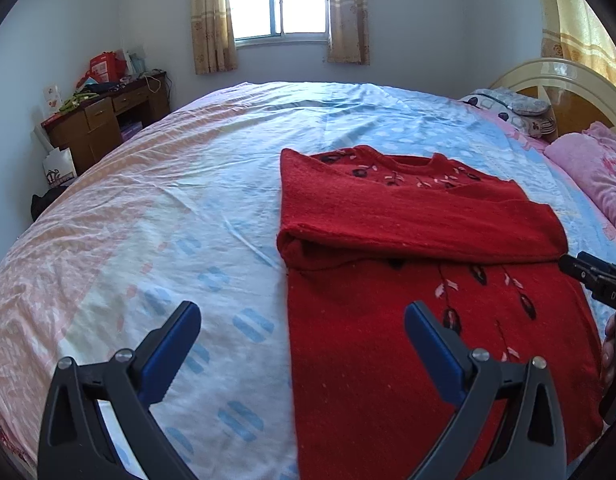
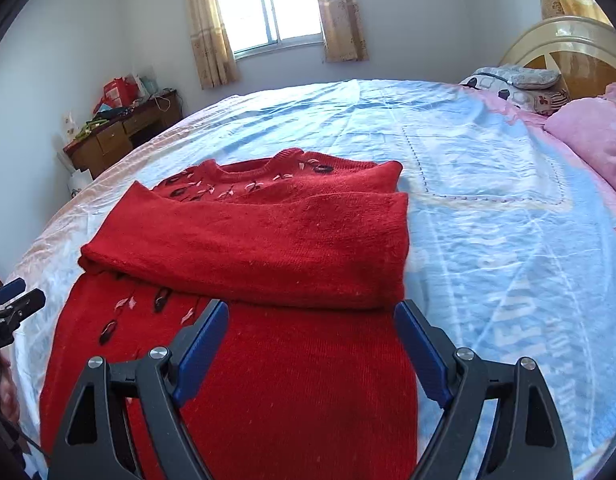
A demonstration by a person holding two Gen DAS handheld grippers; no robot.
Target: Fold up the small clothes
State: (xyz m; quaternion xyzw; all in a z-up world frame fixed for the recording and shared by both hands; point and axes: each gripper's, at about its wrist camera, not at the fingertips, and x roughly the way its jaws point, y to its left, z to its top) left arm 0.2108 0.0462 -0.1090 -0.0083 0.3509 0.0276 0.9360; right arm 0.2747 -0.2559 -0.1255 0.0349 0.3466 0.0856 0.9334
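A red knitted sweater (image 1: 420, 240) with dark and pink flower embroidery lies flat on the bed, neck away from me, both sleeves folded across its chest. It also shows in the right wrist view (image 2: 267, 248). My left gripper (image 1: 303, 320) is open and empty, hovering above the sweater's lower left edge. My right gripper (image 2: 312, 320) is open and empty, above the sweater's lower right part, just below the folded sleeves. The right gripper's tip (image 1: 588, 276) shows at the right edge of the left wrist view; the left gripper's tip (image 2: 15, 296) shows at the left edge of the right wrist view.
The bed sheet (image 1: 187, 200) is pale blue, white and pink. Pink pillows (image 1: 596, 176) and a headboard (image 1: 548, 84) are at the right. A wooden desk (image 1: 103, 116) with clutter stands at the far left below the wall. A window (image 1: 279, 0) with curtains is behind.
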